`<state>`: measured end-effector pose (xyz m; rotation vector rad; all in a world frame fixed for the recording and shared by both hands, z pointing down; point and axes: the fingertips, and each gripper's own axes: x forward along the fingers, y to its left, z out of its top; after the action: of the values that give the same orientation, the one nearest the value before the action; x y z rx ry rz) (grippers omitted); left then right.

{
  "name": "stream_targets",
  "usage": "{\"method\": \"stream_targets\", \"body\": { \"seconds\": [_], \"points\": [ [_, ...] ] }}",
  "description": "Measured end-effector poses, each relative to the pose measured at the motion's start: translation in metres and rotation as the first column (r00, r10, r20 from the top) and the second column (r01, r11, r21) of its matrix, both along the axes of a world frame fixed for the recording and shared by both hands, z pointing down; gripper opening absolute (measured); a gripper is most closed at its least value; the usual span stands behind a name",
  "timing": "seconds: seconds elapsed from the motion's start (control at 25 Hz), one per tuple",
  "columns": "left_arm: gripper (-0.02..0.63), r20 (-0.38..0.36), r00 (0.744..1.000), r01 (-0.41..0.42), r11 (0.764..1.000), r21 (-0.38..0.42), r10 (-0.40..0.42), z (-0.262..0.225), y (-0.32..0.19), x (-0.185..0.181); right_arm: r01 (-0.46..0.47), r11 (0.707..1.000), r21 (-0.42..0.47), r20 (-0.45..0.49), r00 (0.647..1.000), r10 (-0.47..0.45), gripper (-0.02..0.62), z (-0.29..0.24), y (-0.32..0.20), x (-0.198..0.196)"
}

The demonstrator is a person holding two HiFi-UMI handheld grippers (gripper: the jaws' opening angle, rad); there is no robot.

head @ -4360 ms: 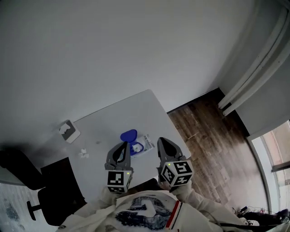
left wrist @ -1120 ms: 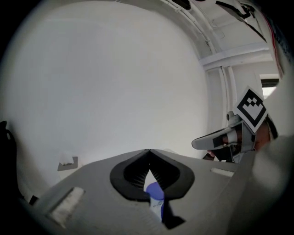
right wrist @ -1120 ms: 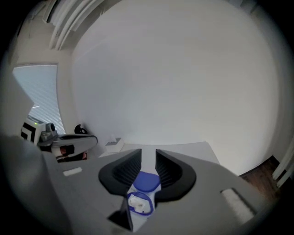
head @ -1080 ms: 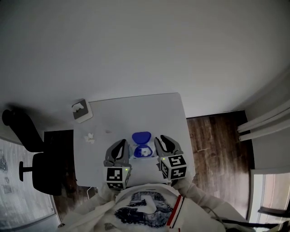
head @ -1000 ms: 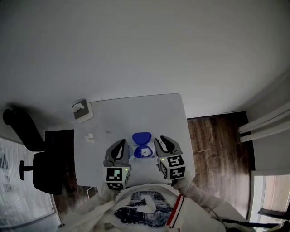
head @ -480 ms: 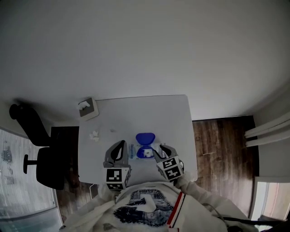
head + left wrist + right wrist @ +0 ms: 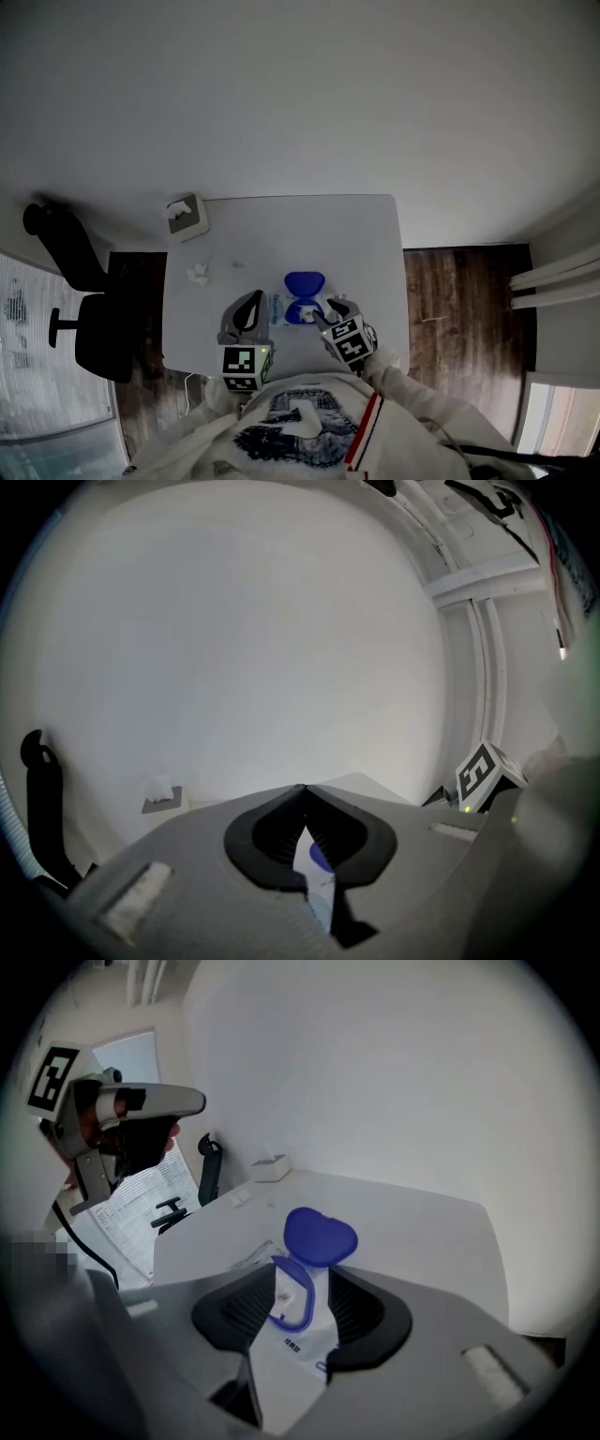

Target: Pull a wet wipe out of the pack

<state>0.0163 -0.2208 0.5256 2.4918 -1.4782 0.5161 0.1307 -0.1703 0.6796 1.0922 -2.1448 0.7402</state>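
A white wet-wipe pack point(image 7: 302, 309), its blue rounded lid point(image 7: 304, 283) flipped open, is shown lying on the white rectangular table point(image 7: 361, 239) near the person's edge. The right gripper point(image 7: 300, 1277) is held at it, jaws spread and just opened further, with the pack's blue-rimmed opening point(image 7: 293, 1297) framed between them, unpressed. The left gripper point(image 7: 305, 789) is seen beside the pack, jaw tips pressed together.

One table point(image 7: 328, 239), one wipe pack point(image 7: 298, 308), one tissue box point(image 7: 187, 217), one crumpled wad point(image 7: 199, 275), one chair point(image 7: 90, 323), two grippers point(image 7: 247, 304) point(image 7: 330, 310).
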Motion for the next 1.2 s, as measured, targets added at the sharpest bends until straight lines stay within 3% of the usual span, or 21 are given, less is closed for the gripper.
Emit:
{"method": "stream_targets", "body": {
  "seconds": [0.2,0.52,1.2],
  "points": [
    [0.005,-0.013,1.0,0.023,0.999,-0.032,-0.023,0.003,0.003,-0.006,0.039,0.998,-0.052,0.013,0.999,-0.039,0.233,0.013,0.003,-0.008],
    [0.005,-0.011,0.998,0.066,0.996,-0.065,-0.067,0.012,0.011,-0.021,0.14,0.985,-0.098,-0.01,0.99,-0.142,0.261,0.038,0.018,-0.024],
    [0.005,0.002,0.982,0.185,0.977,-0.109,-0.186,0.025,0.037,-0.064,0.215,0.967,-0.137,-0.044,0.974,-0.223,0.221,0.056,0.019,-0.042]
  ]
}}
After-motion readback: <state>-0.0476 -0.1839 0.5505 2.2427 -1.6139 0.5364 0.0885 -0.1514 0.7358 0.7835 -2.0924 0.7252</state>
